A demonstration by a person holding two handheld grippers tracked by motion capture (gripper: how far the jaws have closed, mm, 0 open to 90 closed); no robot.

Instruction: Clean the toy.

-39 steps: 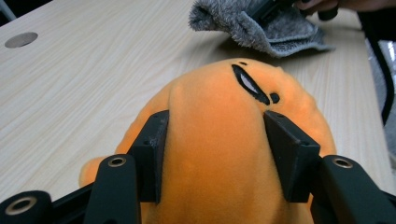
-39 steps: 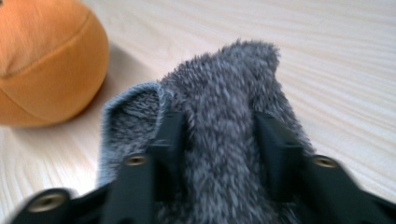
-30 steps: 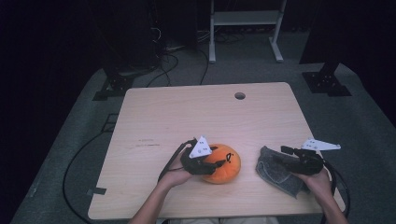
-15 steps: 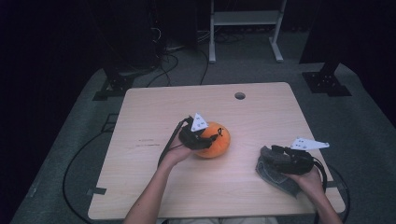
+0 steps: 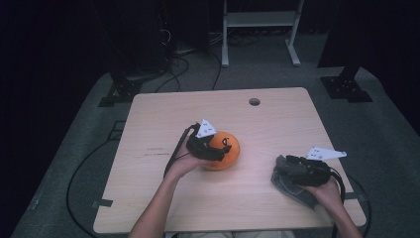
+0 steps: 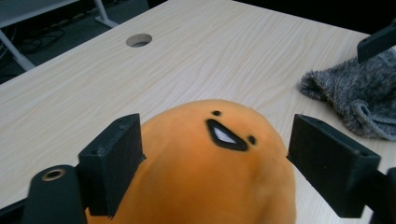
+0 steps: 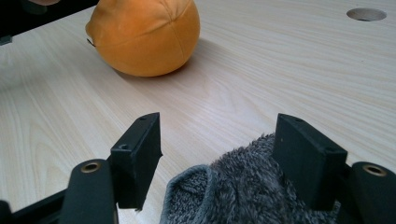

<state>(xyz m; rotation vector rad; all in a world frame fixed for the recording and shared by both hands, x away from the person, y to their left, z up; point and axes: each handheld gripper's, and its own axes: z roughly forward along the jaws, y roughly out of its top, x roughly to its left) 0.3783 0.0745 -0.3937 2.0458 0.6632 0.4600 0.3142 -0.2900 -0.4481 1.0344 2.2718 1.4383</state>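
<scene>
An orange plush ball (image 5: 234, 153) with a small face (image 6: 226, 135) rests on the wooden table (image 5: 277, 124). My left gripper (image 5: 224, 150) reaches over it from the left. Its jaws have just been opening and stand apart on either side of the ball (image 6: 210, 182), with a gap at the right pad (image 6: 327, 168). A grey fuzzy cloth (image 5: 292, 187) lies near the front right corner under my right gripper (image 5: 286, 171). That gripper (image 7: 222, 140) is open, its jaws have been widening slightly, and the cloth (image 7: 252, 196) sits loosely between them.
A round cable hole (image 5: 254, 101) sits near the table's far edge. Bare wood stretches to the left of the ball and behind it. A white metal frame (image 5: 257, 20) and cables (image 5: 183, 59) are on the floor beyond the table.
The left hand carried the orange ball away from the front edge toward the table's middle, then its jaws spread apart. The right hand with the grey cloth shifted a little to the left.
</scene>
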